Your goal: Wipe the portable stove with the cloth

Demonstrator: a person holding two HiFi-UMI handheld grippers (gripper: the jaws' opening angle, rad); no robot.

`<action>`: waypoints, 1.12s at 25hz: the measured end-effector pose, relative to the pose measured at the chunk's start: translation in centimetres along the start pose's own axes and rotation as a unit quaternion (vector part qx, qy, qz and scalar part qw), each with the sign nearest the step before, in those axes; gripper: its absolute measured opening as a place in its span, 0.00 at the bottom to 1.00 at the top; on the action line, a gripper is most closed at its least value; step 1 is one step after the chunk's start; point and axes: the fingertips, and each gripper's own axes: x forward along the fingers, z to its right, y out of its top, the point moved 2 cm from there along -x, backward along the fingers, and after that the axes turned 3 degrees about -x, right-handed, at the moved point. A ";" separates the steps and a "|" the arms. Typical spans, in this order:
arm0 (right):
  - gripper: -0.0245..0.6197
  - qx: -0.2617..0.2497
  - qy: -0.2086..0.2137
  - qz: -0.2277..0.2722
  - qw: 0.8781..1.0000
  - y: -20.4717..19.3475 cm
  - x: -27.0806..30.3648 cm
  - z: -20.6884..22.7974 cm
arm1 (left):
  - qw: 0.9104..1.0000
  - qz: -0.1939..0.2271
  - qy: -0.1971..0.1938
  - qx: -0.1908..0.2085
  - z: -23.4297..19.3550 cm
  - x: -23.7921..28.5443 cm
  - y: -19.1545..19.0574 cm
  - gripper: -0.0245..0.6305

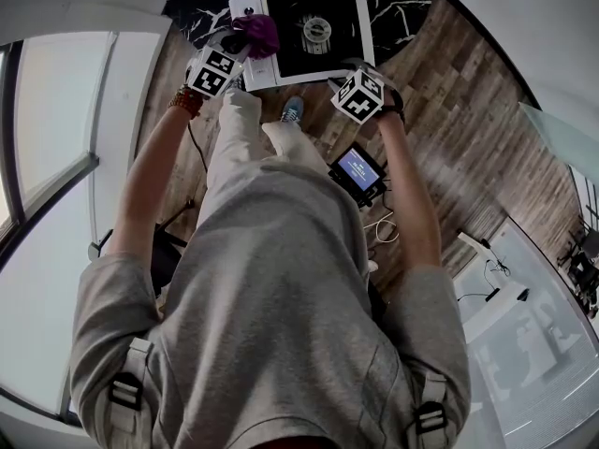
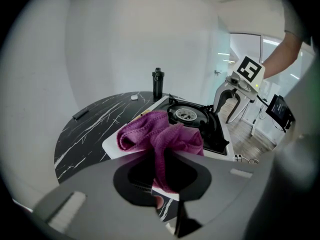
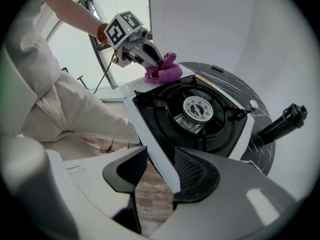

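Portable stove (image 1: 285, 50), white body with a black top, sits on the dark marbled table (image 1: 398, 7). We see the table cut off at the head view's top edge, and both grippers cover parts of the stove's near edge. Our own torso hides much of the wood floor (image 1: 459, 129). Left gripper (image 1: 245, 49): jaws nearly together, pinching the purple cloth (image 1: 258, 34). It lies bunched on the stove's white end at the head view's left, beside the burner (image 1: 316, 30); its gripped end disappears between the pads. Right gripper (image 1: 353, 66): jaws spread, straddling the stove's near white edge; we cannot tell whether a pad touches it. The burner sits in the recessed black top. A black bottle (image 2: 158, 84) stands upright on the table behind the stove.
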 end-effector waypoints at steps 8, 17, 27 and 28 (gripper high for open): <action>0.33 -0.002 0.001 -0.002 1.000 -0.1 0.0 0.2 | 1.000 0.001 -0.011 -0.001 2.2 -0.5 -0.7 0.10; 0.33 -0.001 -0.004 0.002 1.000 0.1 -0.2 -0.2 | 1.000 0.000 -0.026 0.005 4.7 -1.4 -1.5 0.10; 0.33 -0.004 -0.004 0.000 1.000 0.2 -0.2 -0.3 | 0.999 -0.001 -0.032 0.009 6.6 -1.8 -2.5 0.10; 0.33 -0.004 -0.004 0.000 1.000 0.2 -0.2 -0.4 | 0.999 -0.002 -0.033 0.011 6.9 -2.0 -2.5 0.10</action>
